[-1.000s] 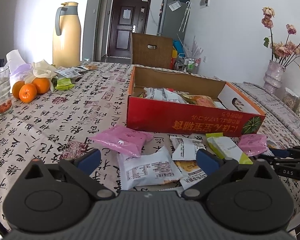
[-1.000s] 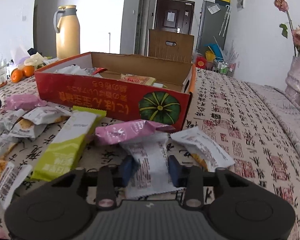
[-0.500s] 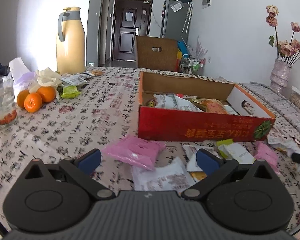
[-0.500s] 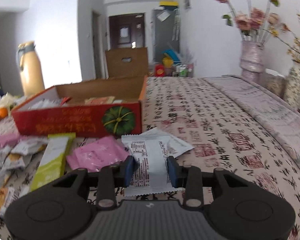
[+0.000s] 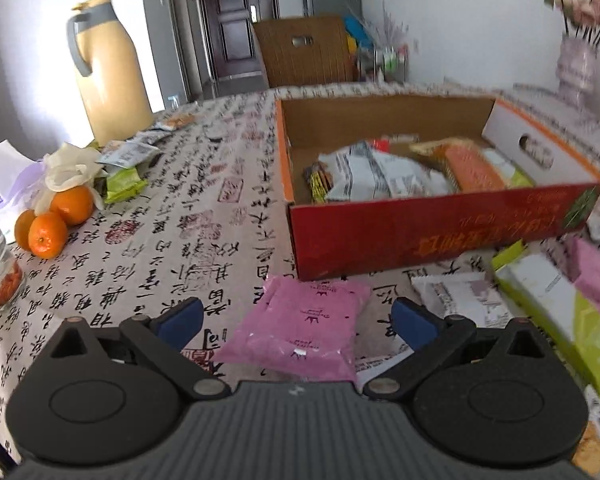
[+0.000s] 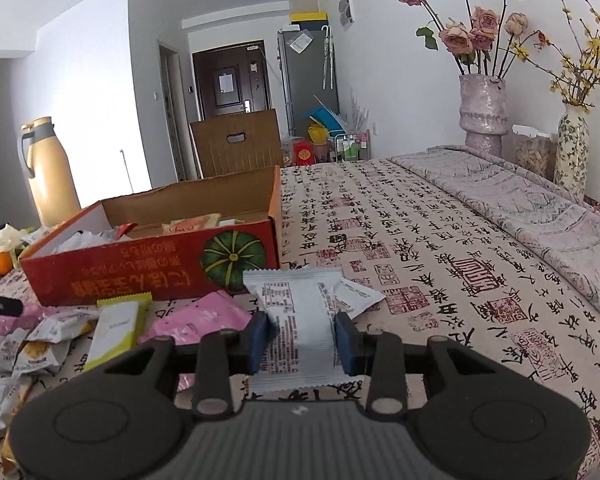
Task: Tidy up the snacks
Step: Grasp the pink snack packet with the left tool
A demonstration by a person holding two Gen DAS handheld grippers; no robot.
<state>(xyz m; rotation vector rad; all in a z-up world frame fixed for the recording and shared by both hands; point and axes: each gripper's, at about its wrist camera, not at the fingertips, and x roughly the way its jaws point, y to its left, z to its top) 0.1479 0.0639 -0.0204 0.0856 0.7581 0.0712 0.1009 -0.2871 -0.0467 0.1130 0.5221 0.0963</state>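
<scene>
Right tongs (image 6: 302,338) pinch white snack pkt (image 6: 300,320), black print.

The box (image 5: 440,236) sat on the worktop (image 5: 172,216), packets (image 5: 376,176) inside it; more packets (image 5: 308,328) lay before it, oranges (image 5: 48,224) far left.

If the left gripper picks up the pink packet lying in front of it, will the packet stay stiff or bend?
The pink snack packet looks like a soft, puffy pouch, so it would probably sag at its ends. Its glossy film may be slippery. The open left gripper should likely close around its middle.
</scene>
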